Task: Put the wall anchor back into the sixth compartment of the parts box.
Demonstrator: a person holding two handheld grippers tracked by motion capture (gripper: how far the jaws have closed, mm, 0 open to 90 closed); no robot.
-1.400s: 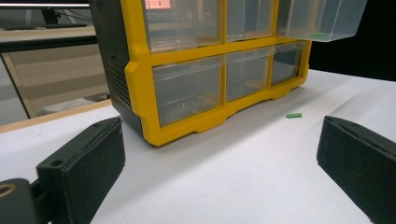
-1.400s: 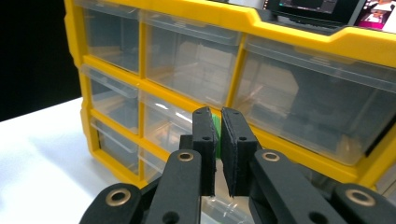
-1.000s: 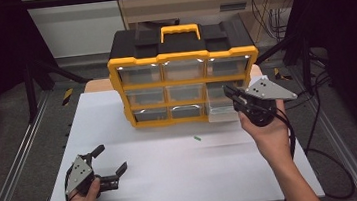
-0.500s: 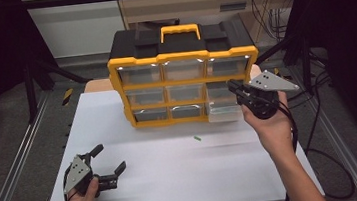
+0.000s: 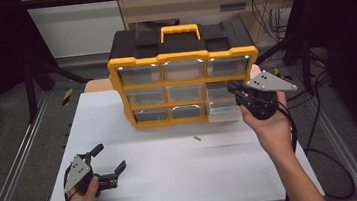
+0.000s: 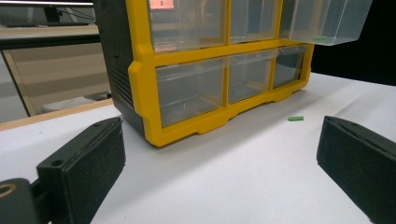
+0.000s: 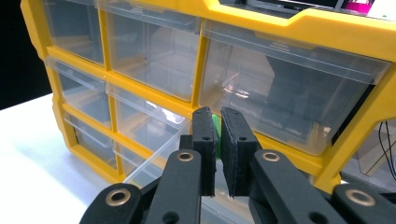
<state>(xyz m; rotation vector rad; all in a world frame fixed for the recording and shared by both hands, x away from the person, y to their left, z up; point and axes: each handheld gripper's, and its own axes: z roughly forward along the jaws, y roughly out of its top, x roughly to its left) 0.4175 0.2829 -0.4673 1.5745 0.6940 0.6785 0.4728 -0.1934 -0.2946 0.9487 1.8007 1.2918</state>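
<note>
High view, from left to right: our left gripper [image 5: 106, 162] rests low on the white counter [image 5: 184, 175] with its jaws wide and nothing between them. Near the middle of the counter lies a small green piece [image 5: 197, 138], well apart from both grippers. Behind it stands the yellow drawer cabinet [image 5: 184, 79], and its lower right drawer [image 5: 225, 111] is pulled out. Our right gripper [image 5: 233, 88] hangs just above that open drawer. In the right gripper view its jaws are nearly together, pinching a second green piece [image 7: 216, 125], of which we see a thin sliver.

We judge the step in hand to be dropping this piece into the open drawer. To do it well, we bring the jaw tips squarely over the drawer, lower them inside its walls, and part the jaws only then, so the piece cannot bounce onto the counter.
</note>
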